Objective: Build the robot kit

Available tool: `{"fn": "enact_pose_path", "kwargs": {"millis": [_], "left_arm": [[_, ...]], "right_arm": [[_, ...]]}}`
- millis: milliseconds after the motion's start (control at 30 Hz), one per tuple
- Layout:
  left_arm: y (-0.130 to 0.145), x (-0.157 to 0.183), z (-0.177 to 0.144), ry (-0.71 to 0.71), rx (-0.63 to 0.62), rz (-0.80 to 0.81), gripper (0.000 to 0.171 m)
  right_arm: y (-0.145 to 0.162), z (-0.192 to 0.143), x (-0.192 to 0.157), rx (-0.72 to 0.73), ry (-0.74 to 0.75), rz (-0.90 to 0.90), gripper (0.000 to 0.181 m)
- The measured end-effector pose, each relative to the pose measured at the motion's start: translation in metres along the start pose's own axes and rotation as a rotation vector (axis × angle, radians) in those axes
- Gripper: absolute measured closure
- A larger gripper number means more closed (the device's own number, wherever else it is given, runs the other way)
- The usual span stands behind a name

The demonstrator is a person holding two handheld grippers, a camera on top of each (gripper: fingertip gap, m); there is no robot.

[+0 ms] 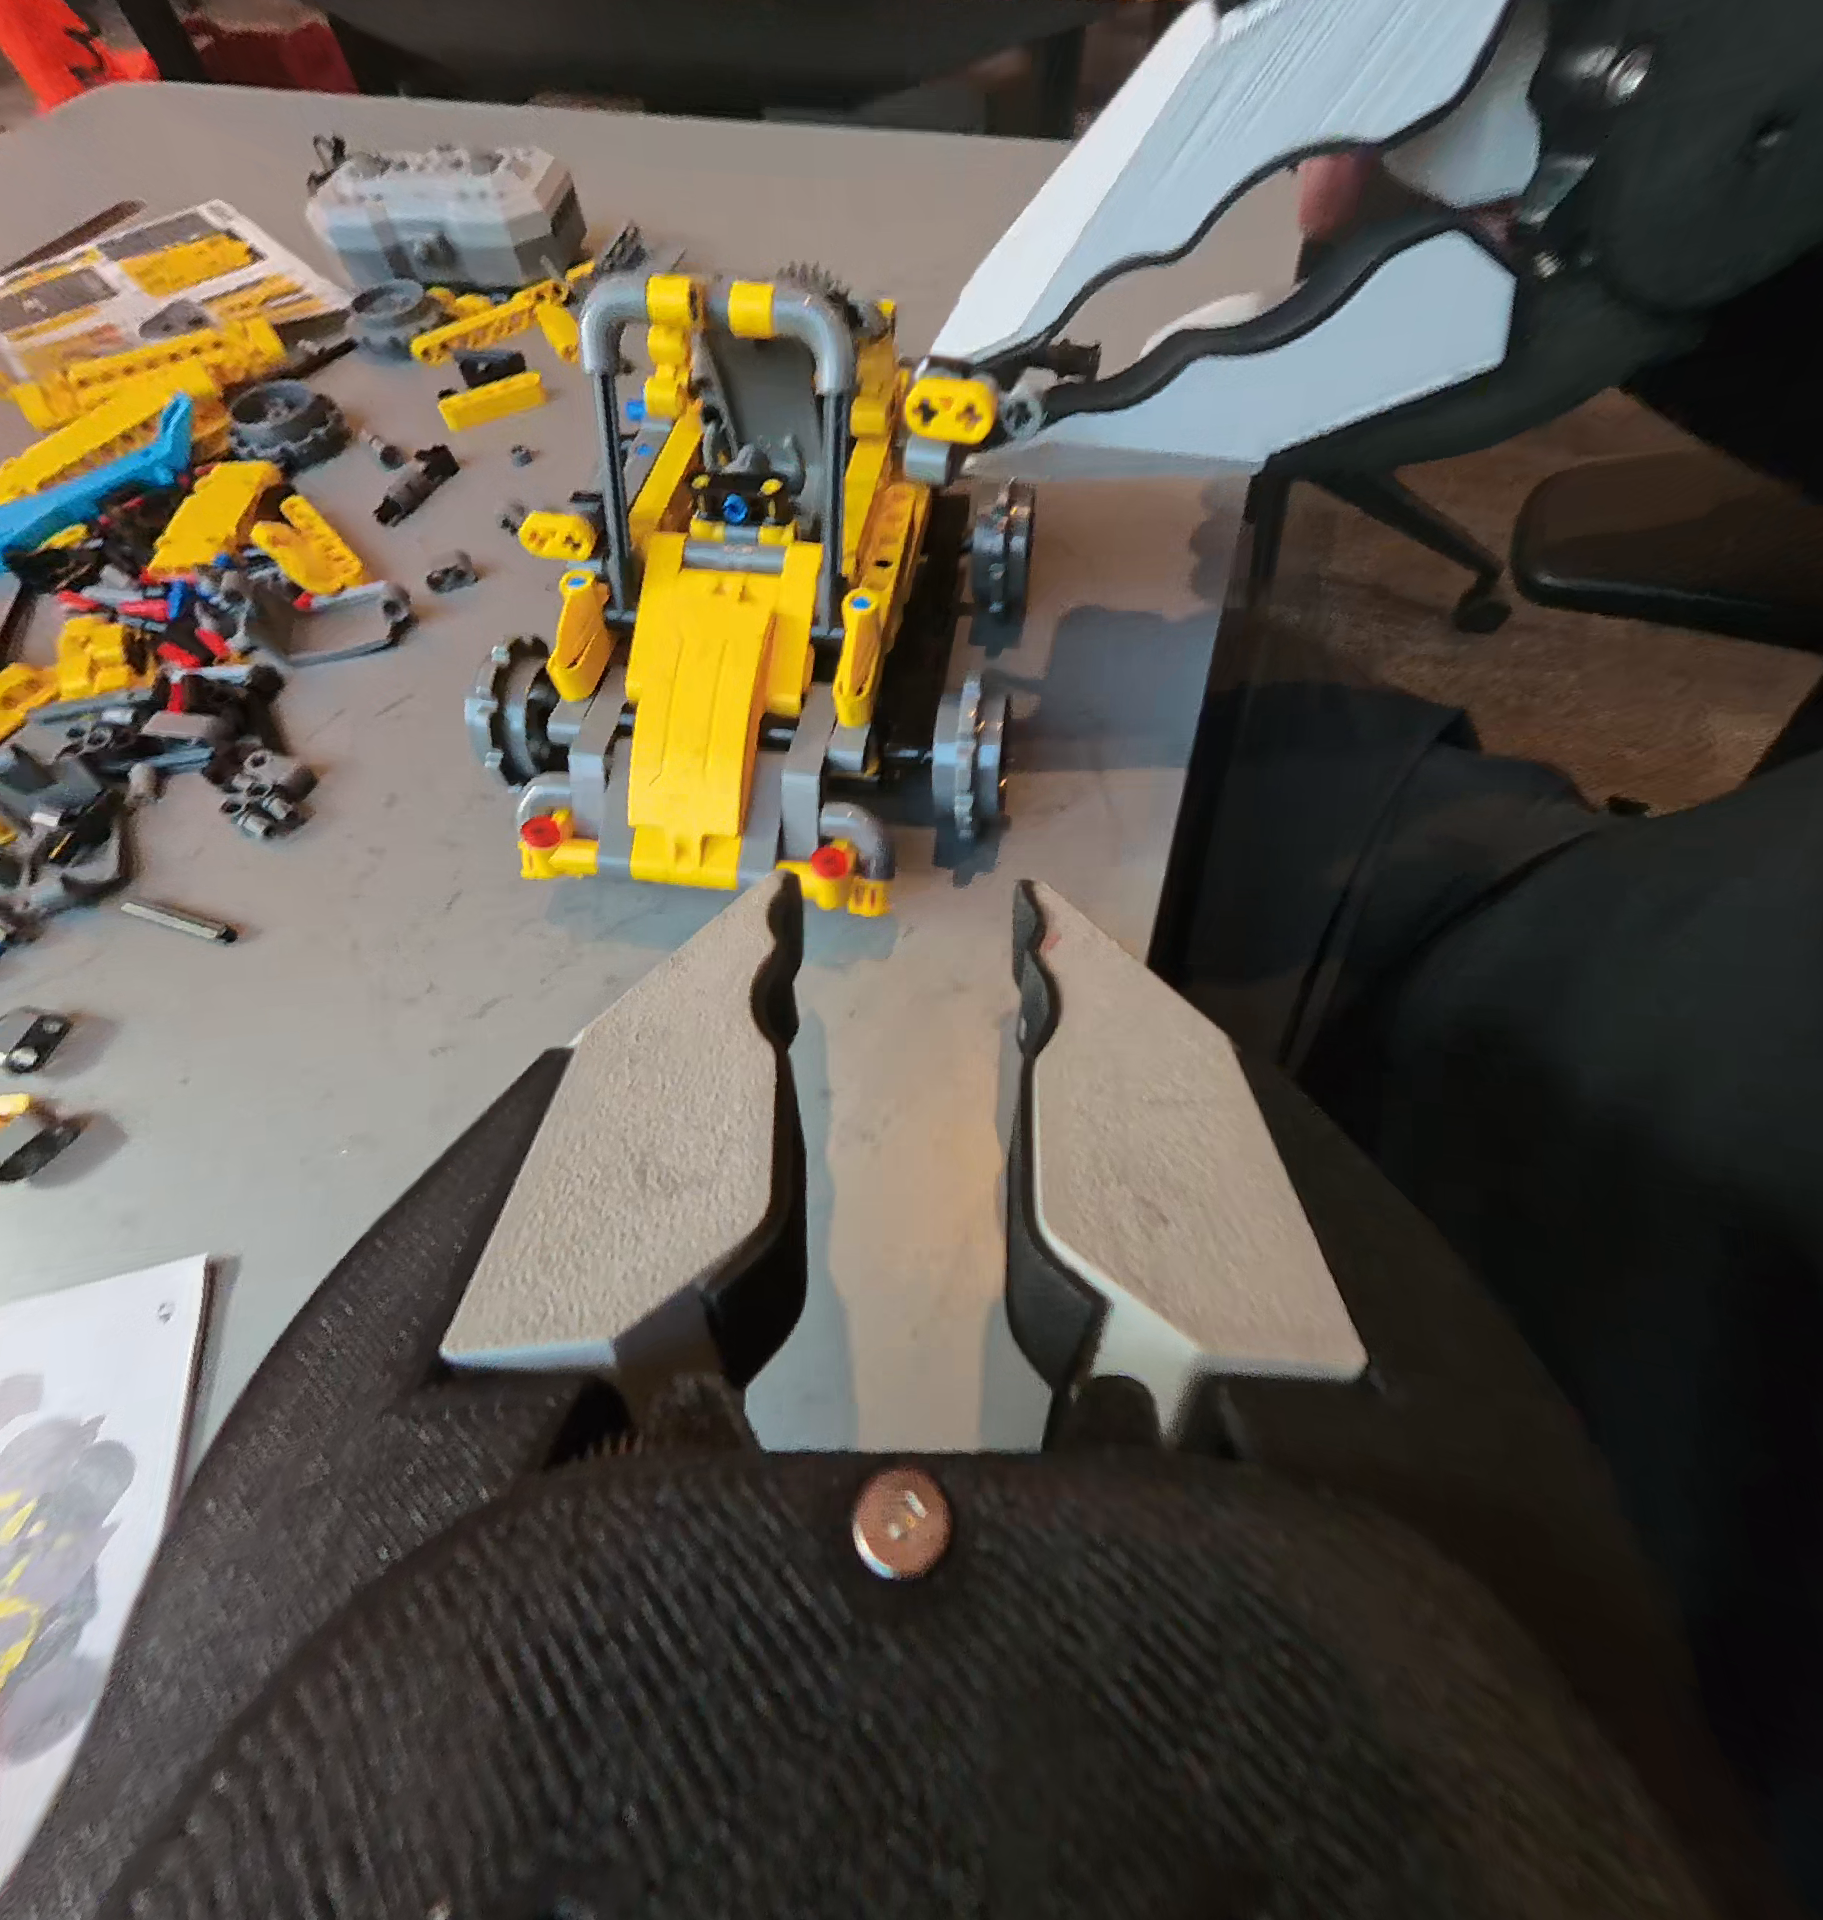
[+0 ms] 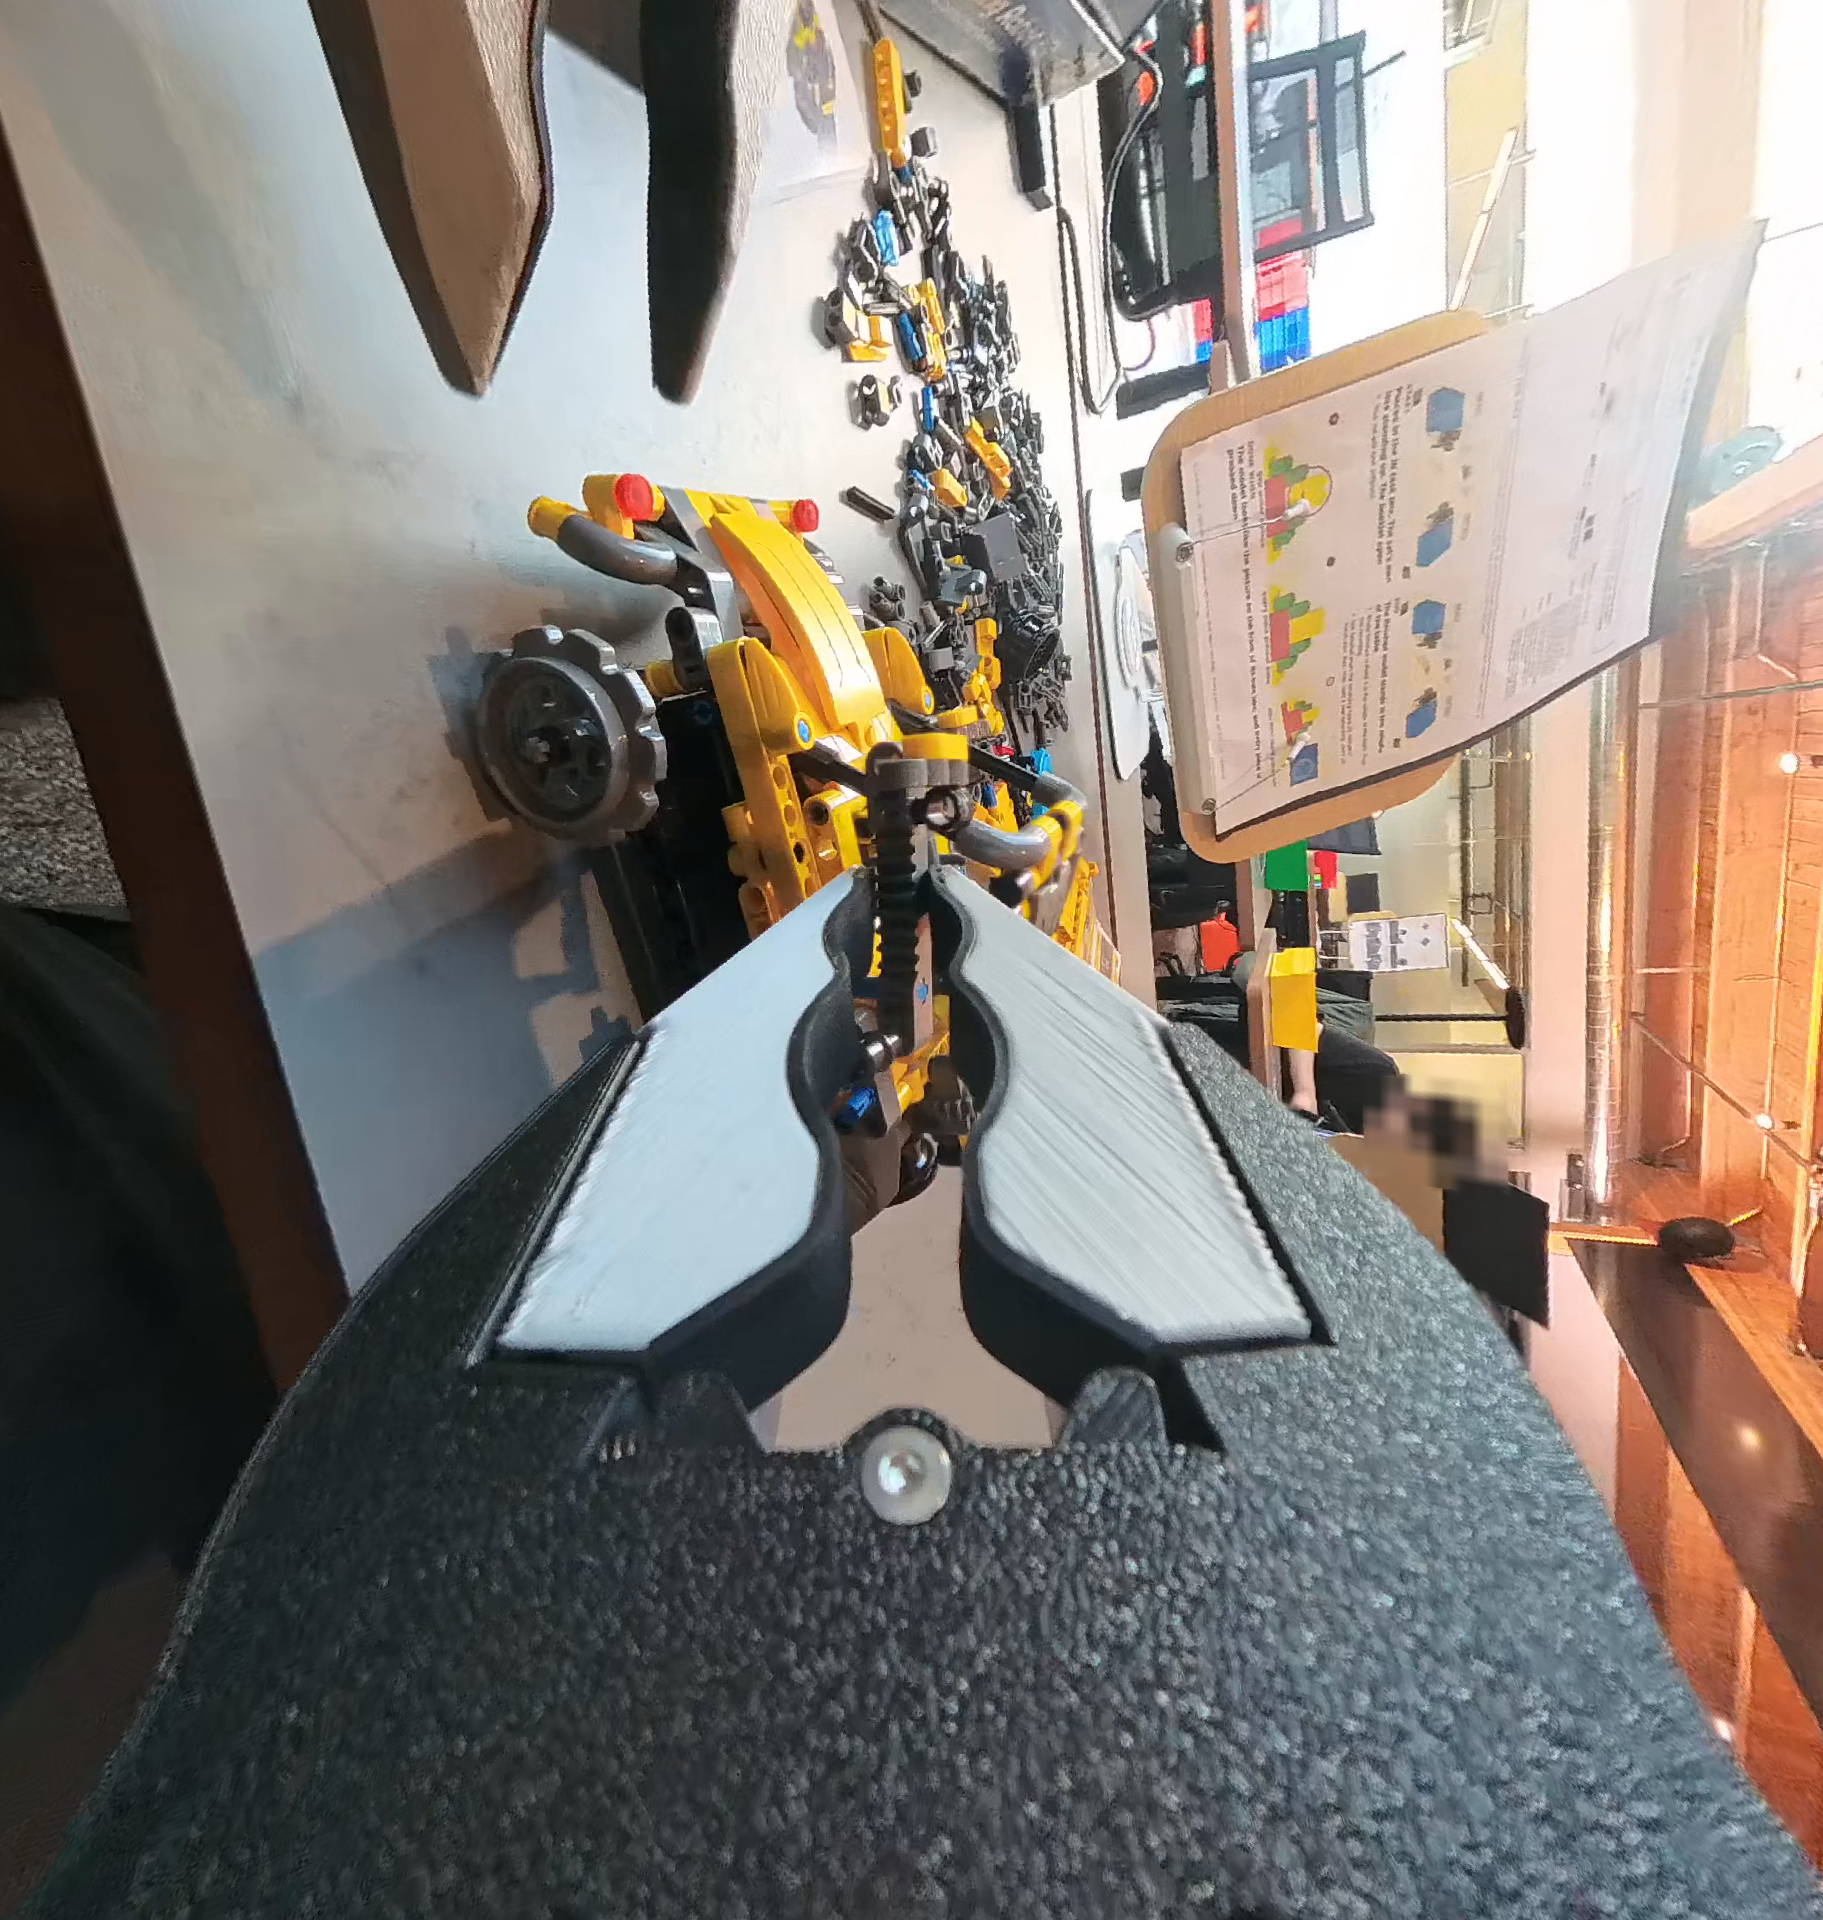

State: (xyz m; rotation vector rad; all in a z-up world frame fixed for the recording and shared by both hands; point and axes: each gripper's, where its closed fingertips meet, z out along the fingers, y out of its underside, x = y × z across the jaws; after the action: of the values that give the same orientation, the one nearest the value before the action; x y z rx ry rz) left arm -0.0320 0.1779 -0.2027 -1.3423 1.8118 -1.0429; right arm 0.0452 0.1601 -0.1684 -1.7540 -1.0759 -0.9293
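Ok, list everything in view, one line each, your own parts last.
Toy vehicle: one, yellow and grey, table centre.
Loose parts: many, yellow, black, blue, red, left of vehicle.
Grey box: one, far side of table.
Booklet: one, white, near left corner.
Table: one, grey.
Office chair: one, black, right of table.
Left gripper: jaws open, empty, just short of vehicle.
Right gripper: jaws closed on black ribbed rod at vehicle's side.

Left wrist view: low over bench (image 1: 387, 1039), facing yellow model (image 1: 720, 644). Right wrist view: rolled sideways, close on same model (image 2: 782, 707).
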Motion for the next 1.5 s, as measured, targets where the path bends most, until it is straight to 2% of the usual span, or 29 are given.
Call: {"fn": "enact_pose_path", "kwargs": {"millis": [300, 533, 800, 900, 933, 1133, 1267, 1500], "left_arm": [[-0.052, 0.022, 0.017, 0.122, 0.093, -0.039, 0.128], [-0.050, 0.026, 0.028, 0.154, 0.079, -0.048, 0.141], [-0.053, 0.026, 0.024, 0.172, 0.112, -0.055, 0.149], [-0.055, 0.022, 0.021, 0.141, 0.134, -0.038, 0.149], [-0.055, 0.019, 0.021, 0.123, 0.137, -0.035, 0.149], [-0.058, 0.010, 0.020, 0.110, 0.170, -0.073, 0.149], [-0.055, 0.006, 0.022, 0.088, 0.168, -0.075, 0.149], [-0.056, 0.006, 0.028, 0.074, 0.158, -0.064, 0.149]], "right_arm": [[-0.005, -0.006, -0.006, 0.003, 0.010, -0.093, 0.171], [-0.013, -0.008, -0.015, 0.015, 0.004, -0.147, 0.171], [-0.023, -0.005, -0.015, 0.030, 0.010, -0.162, 0.171], [-0.026, -0.007, -0.011, 0.053, 0.021, -0.117, 0.169], [-0.026, -0.009, -0.010, 0.062, 0.015, -0.095, 0.163], [-0.004, -0.022, 0.006, 0.049, 0.033, 0.067, 0.153], [0.006, -0.026, 0.006, 0.063, 0.001, 0.172, 0.155], [0.010, -0.028, 0.005, 0.175, -0.110, 0.441, 0.156]]}}
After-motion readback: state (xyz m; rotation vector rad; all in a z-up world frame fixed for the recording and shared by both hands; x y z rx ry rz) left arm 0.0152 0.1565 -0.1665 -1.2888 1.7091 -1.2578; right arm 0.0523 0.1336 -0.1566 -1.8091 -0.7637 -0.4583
